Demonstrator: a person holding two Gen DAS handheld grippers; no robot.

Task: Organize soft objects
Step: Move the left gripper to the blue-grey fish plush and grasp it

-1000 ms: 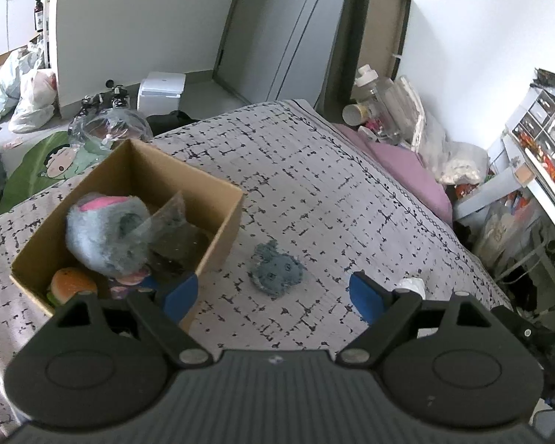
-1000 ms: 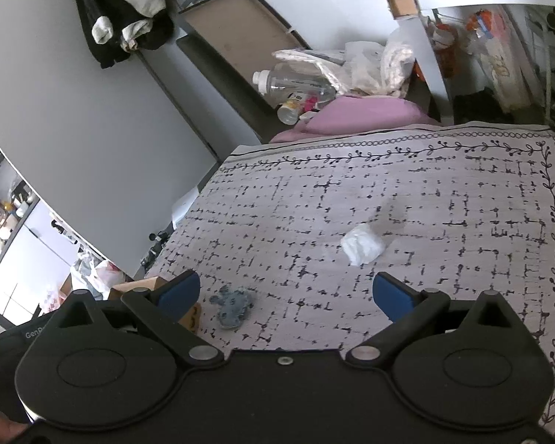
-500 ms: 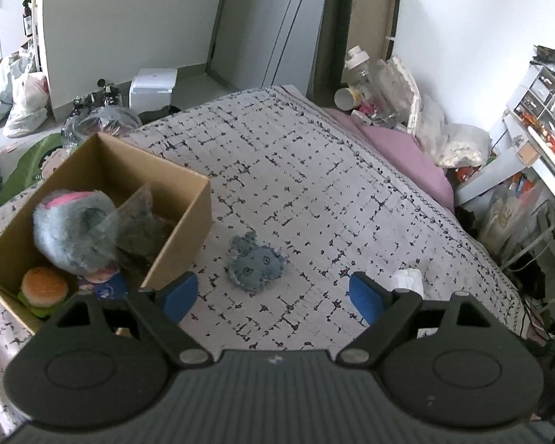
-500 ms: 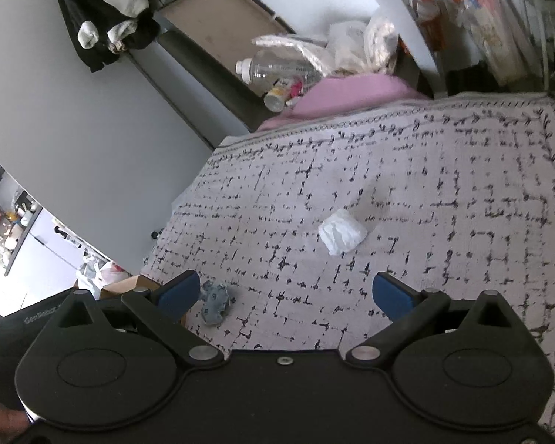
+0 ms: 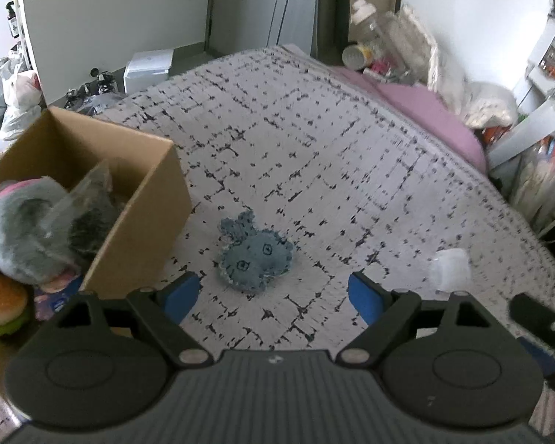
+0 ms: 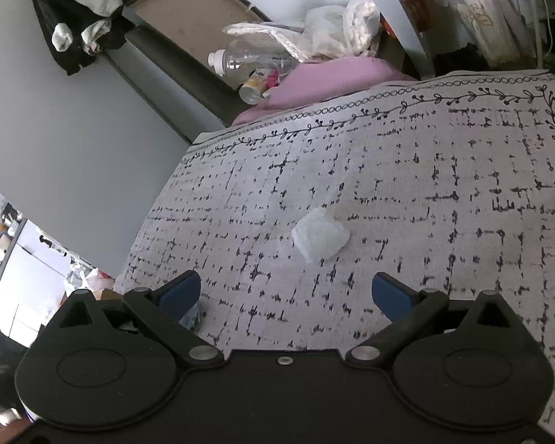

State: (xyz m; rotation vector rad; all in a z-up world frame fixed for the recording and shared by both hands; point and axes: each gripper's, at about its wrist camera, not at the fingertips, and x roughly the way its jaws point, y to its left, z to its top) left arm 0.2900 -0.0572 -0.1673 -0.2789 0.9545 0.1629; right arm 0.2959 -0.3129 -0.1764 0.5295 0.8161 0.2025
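A small blue fabric toy (image 5: 255, 257) lies on the patterned bedspread (image 5: 314, 170), just right of a cardboard box (image 5: 140, 218). My left gripper (image 5: 273, 296) is open, hovering over the cover with the toy just ahead between its blue pads, not touching. In the box sit a grey plush with a pink top (image 5: 22, 229), a clear bag (image 5: 88, 199) and a toy burger (image 5: 2, 305). A white crumpled soft piece (image 6: 320, 238) lies on the bedspread (image 6: 444, 185) ahead of my open, empty right gripper (image 6: 286, 292); it also shows as the white piece (image 5: 449, 268) in the left view.
A pink pillow (image 6: 329, 77), a clear bottle (image 6: 255, 55) and plastic bags crowd the far end of the bed. A white box (image 5: 148, 68) and bags sit on the floor beyond the bed. Shelves and clutter stand at the right. The other gripper's arm (image 5: 536, 320) shows at the right edge.
Both grippers have sunk toward the bed. The blue toy now sits closer and more centred before the left pads; the white piece has neared the right gripper. Jaws unchanged.
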